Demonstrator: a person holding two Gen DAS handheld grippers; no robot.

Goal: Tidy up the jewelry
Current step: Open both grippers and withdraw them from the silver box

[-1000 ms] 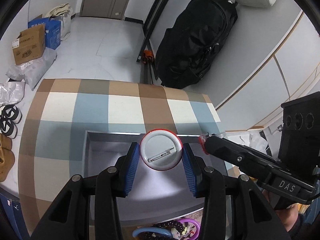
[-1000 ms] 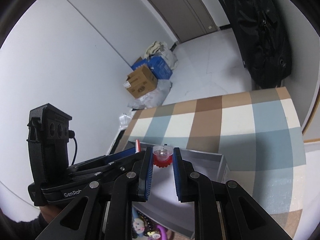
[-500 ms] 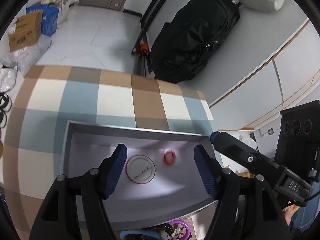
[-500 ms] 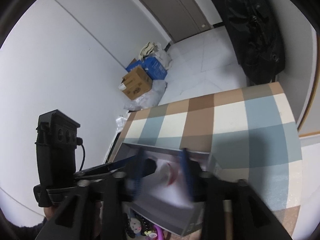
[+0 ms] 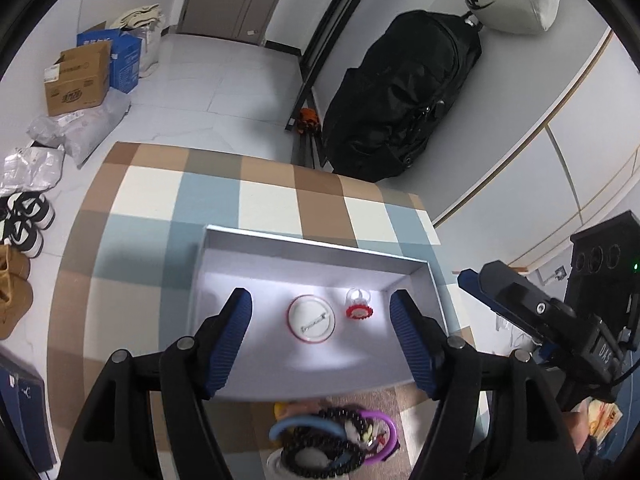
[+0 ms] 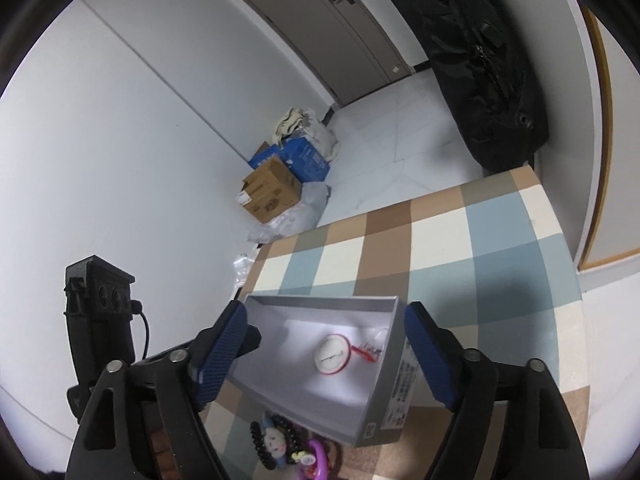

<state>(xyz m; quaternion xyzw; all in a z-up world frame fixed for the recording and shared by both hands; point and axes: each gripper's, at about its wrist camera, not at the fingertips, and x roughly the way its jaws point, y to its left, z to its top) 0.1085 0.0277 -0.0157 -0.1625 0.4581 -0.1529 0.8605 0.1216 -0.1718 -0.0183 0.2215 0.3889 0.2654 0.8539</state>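
- Your left gripper (image 5: 320, 312) hangs over the grey box (image 5: 316, 248) with its jaws standing apart, nothing between the blue pads (image 5: 230, 340)
- Your right gripper (image 6: 324, 352) is opening its jaws wide over the same box, nothing gripped
- The round pin badge (image 5: 311, 319) lies back-up on the box floor, the red ring (image 5: 359, 304) just beside it
- The box sits on a checked tablecloth (image 5: 260, 196); beaded bracelets and bangles (image 5: 336, 440) are heaped just outside its near wall

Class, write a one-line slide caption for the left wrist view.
Open left gripper above a grey cardboard box holding a round white pin badge and small red ring.
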